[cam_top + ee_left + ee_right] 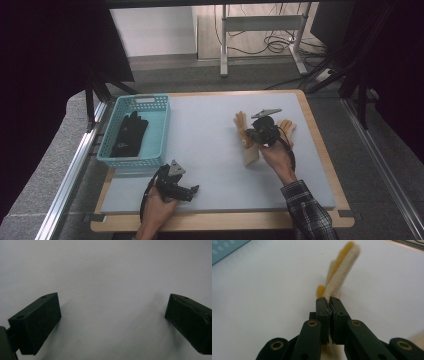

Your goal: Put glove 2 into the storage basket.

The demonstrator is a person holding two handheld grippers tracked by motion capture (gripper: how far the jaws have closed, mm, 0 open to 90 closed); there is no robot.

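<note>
Basket (156, 131) holding a black glove (129, 133) is showing from above; my right gripper (329, 300) is clamping the cream-and-yellow glove (342, 267), left gripper (112, 315) jaws gaping over bare desk (107, 272).

Grey carpet floor (60, 165), white desk frame (260, 25), tangled cables (272, 45) behind.

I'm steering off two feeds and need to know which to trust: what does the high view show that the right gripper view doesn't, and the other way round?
High view alone: the black gloves lying in the teal basket, the left hand-held gripper resting low near the table's front edge, and a second tan glove beside the right hand.

Right gripper view alone: the jaws closed tight together on the tan and yellow glove, which sticks out beyond them above the mat.

Both: the right hand-held gripper, the glove it pinches, a corner of the basket, and the pale grey mat.
</note>
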